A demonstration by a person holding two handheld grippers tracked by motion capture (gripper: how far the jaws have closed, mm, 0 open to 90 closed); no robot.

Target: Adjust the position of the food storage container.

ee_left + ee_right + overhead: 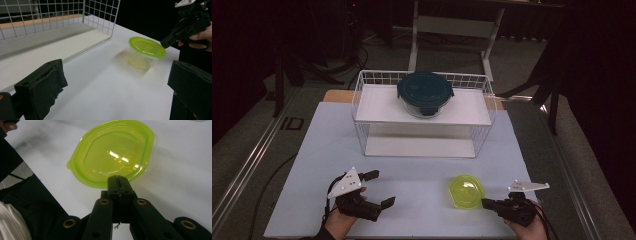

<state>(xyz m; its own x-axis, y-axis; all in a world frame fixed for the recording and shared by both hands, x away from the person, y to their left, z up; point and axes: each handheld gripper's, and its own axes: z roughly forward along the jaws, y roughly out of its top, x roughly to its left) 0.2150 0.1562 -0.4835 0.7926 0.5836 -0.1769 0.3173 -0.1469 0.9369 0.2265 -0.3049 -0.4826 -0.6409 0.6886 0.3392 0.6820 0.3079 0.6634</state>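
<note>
right gripper (119, 182) jaws pressed together at the green-lidded container's (112, 152) rim (left gripper (379, 189) jaws wide).

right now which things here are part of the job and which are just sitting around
In the job:
right gripper, jaws shut, tips at the lid's rim
green-lidded container

Sitting around:
left gripper, open, holding nothing
wire rack
dark-lidded container on the rack's upper shelf
</note>
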